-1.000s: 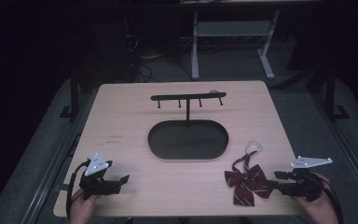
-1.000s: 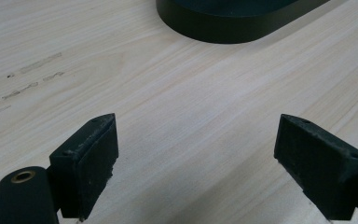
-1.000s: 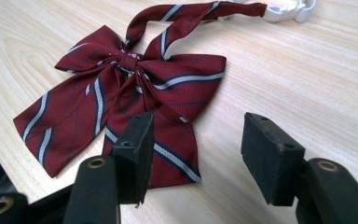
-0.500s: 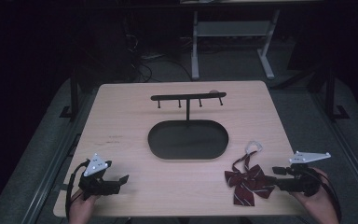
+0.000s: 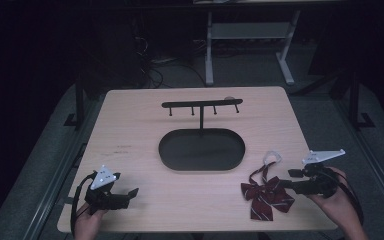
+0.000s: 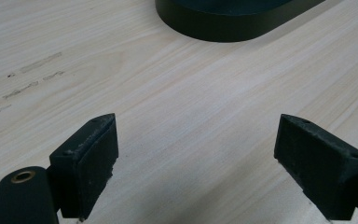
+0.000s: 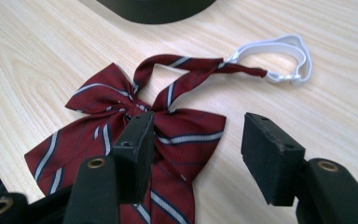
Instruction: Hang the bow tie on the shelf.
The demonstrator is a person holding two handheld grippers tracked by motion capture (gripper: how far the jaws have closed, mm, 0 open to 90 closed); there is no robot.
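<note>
Two claws released: right claw (image 7: pixel 196 154) straddling striped bow tie (image 7: pixel 168 130); left claw (image 6: pixel 196 163) apart, over bare worktop (image 6: pixel 177 107), black tray (image 6: pixel 233 18) ahead.

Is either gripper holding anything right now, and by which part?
Nothing held. The right gripper is open over the bow tie; the left gripper is open over bare table.

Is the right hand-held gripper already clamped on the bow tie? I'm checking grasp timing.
No: in the right gripper view the right hand-held gripper has its jaws apart over the bow tie, not closed on it.
</note>
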